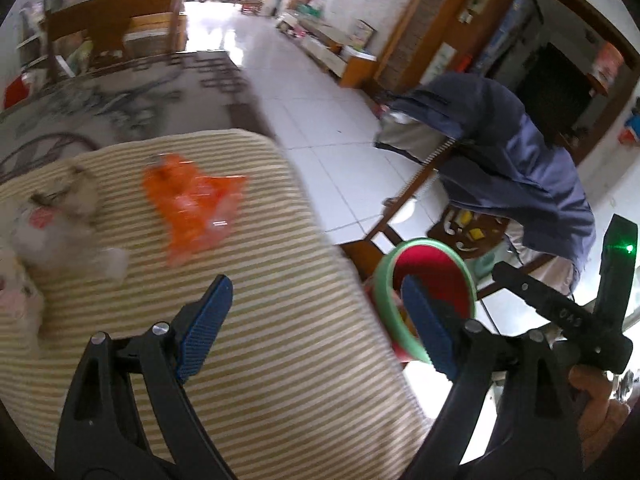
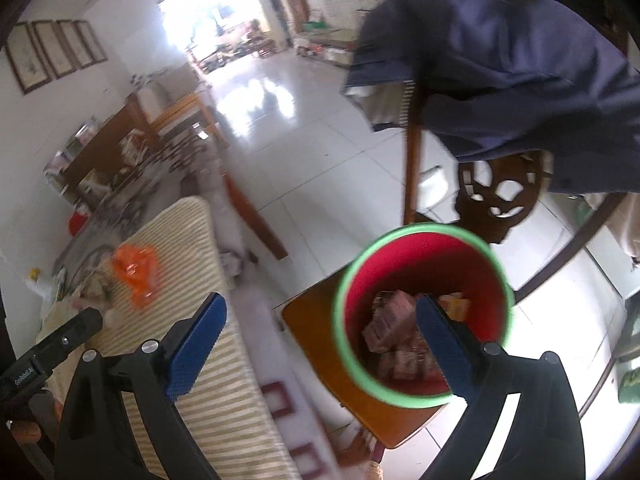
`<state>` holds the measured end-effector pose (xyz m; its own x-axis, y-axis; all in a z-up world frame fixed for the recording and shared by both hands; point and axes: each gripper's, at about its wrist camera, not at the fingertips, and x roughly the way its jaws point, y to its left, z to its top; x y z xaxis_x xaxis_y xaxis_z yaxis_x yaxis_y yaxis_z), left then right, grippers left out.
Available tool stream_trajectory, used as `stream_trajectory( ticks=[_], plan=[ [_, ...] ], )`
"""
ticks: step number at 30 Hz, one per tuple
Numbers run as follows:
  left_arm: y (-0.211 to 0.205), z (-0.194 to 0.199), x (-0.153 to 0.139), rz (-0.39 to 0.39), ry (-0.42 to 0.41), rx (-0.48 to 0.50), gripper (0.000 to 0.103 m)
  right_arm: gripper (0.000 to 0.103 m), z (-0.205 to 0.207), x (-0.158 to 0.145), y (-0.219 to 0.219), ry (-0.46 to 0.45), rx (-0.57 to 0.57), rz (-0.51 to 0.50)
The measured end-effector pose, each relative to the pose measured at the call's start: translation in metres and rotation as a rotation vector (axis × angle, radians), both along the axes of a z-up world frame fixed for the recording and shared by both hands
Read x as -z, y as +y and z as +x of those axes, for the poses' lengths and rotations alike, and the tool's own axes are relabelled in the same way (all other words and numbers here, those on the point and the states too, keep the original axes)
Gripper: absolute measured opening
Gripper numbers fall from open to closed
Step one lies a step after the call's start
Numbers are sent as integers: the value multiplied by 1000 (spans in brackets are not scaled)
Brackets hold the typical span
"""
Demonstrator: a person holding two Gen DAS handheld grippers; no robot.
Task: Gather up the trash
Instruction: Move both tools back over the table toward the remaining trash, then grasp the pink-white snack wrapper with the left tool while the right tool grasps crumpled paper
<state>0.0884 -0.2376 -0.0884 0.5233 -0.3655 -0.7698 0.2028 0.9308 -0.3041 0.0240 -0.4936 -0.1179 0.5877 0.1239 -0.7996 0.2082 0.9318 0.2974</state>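
Reaching next for orange wrapper (image 1: 194, 204): lies ahead-left of my left hand-held gripper (image 1: 316, 324), nearer than right hand-held gripper (image 2: 320, 340). Both wide open, empty; right jaws over bin (image 2: 344, 320).

Left gripper (image 1: 320, 320): two black plastic arms, each ending in a blue pad with a fine ribbed texture. Round silver screw heads sit at the joints of the arms.

Right gripper (image 2: 320, 340): same build, with black arms, blue textured pads and silver screws at the pivots.

From the left wrist camera the right-hand tool shows from the side: black body, small pale lettering too blurred to read, and a dark upright block with a lit green lamp (image 1: 630, 248). A hand (image 1: 596, 408) wraps its handle; no sleeve can be made out.
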Motion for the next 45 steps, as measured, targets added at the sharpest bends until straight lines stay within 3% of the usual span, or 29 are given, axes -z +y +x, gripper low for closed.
stream_trajectory(
  ticks=[7, 15, 23, 26, 30, 32, 33, 35, 38, 41, 45],
  plan=[
    [101, -17, 3, 24, 2, -151, 84, 92, 9, 1, 92, 16, -111, -4],
    [236, -27, 36, -13, 136, -399, 84, 92, 0, 8, 189, 37, -231, 4],
    [280, 3, 73, -92, 247, -478, 84, 92, -21, 2, 225, 44, -256, -13],
    [279, 14, 79, -111, 264, -470, 84, 92, -27, 1, 224, 46, -237, -16],
    [269, 33, 91, -30, 284, -444, 84, 92, -32, 1, 226, 54, -218, -2],
    [271, 37, 94, -36, 289, -445, 82, 92, -35, 0, 232, 52, -233, -9],
    [271, 36, 93, -27, 283, -438, 79, 92, -36, 0, 235, 52, -244, -13],
    [272, 35, 90, -12, 263, -411, 61, 92, -37, 1, 242, 57, -259, -13],
    [281, 29, 83, -38, 256, -362, 46, 92, -35, 6, 253, 74, -286, -1],
    [288, 17, 71, -45, 247, -329, 37, 92, -33, 10, 266, 85, -324, 5],
    [292, -8, 66, 5, 254, -251, 34, 92, -25, 20, 290, 119, -397, 37]
  ],
)
